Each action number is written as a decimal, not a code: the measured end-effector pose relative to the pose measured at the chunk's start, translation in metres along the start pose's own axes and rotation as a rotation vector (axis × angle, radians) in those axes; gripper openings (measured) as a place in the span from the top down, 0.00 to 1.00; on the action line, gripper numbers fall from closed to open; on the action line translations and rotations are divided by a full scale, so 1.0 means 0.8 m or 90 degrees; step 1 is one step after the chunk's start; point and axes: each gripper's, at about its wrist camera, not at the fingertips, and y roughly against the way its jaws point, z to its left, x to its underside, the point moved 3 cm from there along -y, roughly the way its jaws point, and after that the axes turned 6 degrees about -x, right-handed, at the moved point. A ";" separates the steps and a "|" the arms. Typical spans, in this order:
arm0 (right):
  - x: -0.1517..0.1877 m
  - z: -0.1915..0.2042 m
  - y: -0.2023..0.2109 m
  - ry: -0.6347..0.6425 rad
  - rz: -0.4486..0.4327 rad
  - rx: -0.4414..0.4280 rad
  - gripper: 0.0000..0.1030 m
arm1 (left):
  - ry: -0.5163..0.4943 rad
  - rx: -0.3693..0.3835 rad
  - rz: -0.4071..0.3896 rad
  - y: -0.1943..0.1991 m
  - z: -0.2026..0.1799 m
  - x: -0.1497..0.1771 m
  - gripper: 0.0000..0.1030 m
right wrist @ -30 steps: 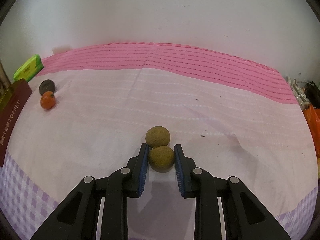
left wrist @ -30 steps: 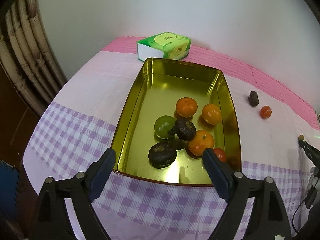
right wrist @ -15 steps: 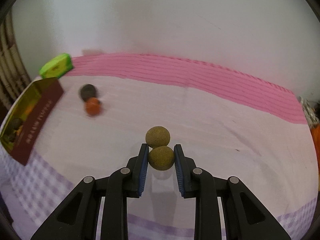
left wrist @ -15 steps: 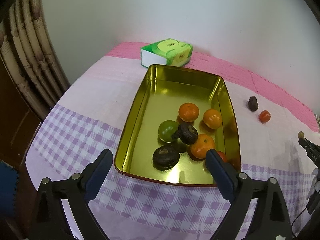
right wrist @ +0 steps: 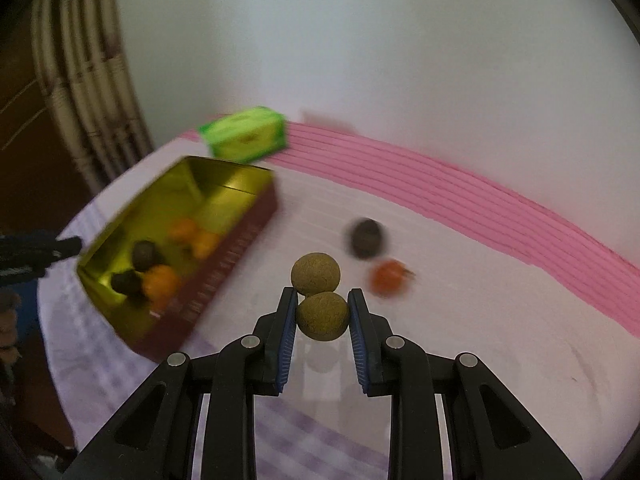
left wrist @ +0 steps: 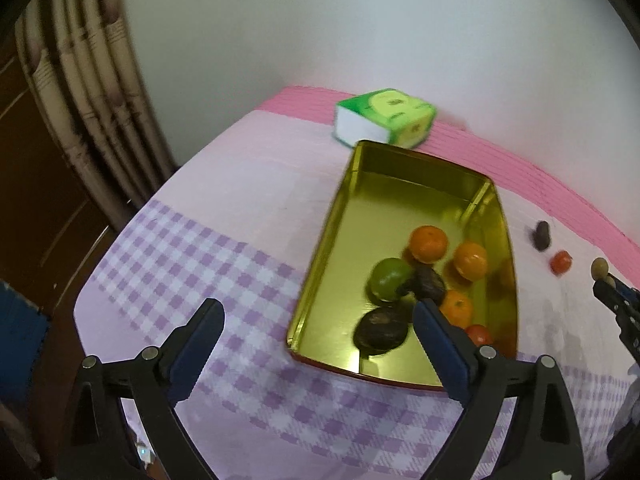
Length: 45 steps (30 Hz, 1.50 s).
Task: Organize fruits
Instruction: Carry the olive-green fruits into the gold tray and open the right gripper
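My right gripper (right wrist: 322,296) is shut on the nearer of two joined brown-green round fruits (right wrist: 322,316); the second one (right wrist: 316,274) sticks out past the fingertips. It hovers over the pink cloth just right of the gold tin (right wrist: 208,184). The tin (left wrist: 400,208) holds three oranges (left wrist: 428,243), a green fruit (left wrist: 389,284), two dark fruits (left wrist: 380,332) and a small red one (left wrist: 478,334). My left gripper (left wrist: 318,312) is open and holds nothing, over the tin's near left corner. A dark fruit (right wrist: 366,238) and a red-orange fruit (right wrist: 388,278) lie on the cloth.
A green tissue pack (left wrist: 384,118) sits behind the tin by the white wall. Rattan furniture (left wrist: 92,92) stands beyond the table's left edge. The purple checked cloth (left wrist: 200,256) hangs over the near edge. The right gripper (left wrist: 612,292) shows at the left wrist view's right edge.
My right gripper has lifted the fruit pair and swung left, bringing the tin into view. The left gripper has drifted left, so the tin sits further right in its view.
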 end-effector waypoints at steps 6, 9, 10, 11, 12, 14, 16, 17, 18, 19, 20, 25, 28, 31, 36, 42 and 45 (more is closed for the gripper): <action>-0.028 0.067 -0.036 0.038 0.010 -0.058 0.74 | 0.027 -0.012 0.012 -0.004 0.015 0.001 0.09; -0.034 0.086 -0.055 0.053 0.020 -0.068 0.74 | 0.032 -0.010 0.013 -0.003 0.014 0.001 0.09; -0.036 0.093 -0.063 0.055 0.025 -0.073 0.74 | 0.028 -0.011 0.013 -0.003 0.013 0.002 0.09; -0.036 0.095 -0.064 0.056 0.028 -0.074 0.74 | 0.026 -0.011 0.014 -0.003 0.013 0.002 0.09; -0.037 0.098 -0.070 0.058 0.033 -0.074 0.74 | 0.024 -0.013 0.015 -0.003 0.012 0.003 0.09; -0.037 0.104 -0.081 0.064 0.041 -0.075 0.74 | 0.024 -0.011 0.015 -0.004 0.012 0.003 0.09; -0.036 0.107 -0.089 0.077 0.050 -0.071 0.74 | 0.024 -0.012 0.015 -0.004 0.013 0.003 0.09; -0.035 0.107 -0.091 0.081 0.053 -0.069 0.74 | 0.026 -0.014 0.016 -0.004 0.014 0.003 0.09; -0.034 0.107 -0.093 0.082 0.056 -0.069 0.74 | 0.029 -0.016 0.020 -0.006 0.014 0.003 0.09; -0.034 0.107 -0.096 0.085 0.058 -0.068 0.74 | 0.031 -0.017 0.023 -0.008 0.015 0.003 0.09; -0.034 0.107 -0.096 0.087 0.059 -0.066 0.74 | 0.033 -0.018 0.025 -0.009 0.017 0.002 0.09; -0.036 0.111 -0.105 0.089 0.068 -0.070 0.74 | 0.042 -0.025 0.031 -0.013 0.021 0.002 0.09; -0.034 0.114 -0.110 0.091 0.073 -0.072 0.74 | 0.044 -0.025 0.034 -0.015 0.021 0.002 0.09; -0.032 0.115 -0.115 0.086 0.080 -0.076 0.74 | 0.042 -0.025 0.034 -0.016 0.021 0.003 0.09; -0.028 0.118 -0.121 0.089 0.088 -0.077 0.74 | 0.037 -0.022 0.029 -0.015 0.019 0.004 0.09; -0.026 0.116 -0.123 0.084 0.093 -0.077 0.73 | 0.028 -0.016 0.020 -0.012 0.013 0.003 0.09; -0.026 0.114 -0.121 0.078 0.088 -0.078 0.72 | 0.021 -0.015 0.019 -0.011 0.011 0.003 0.09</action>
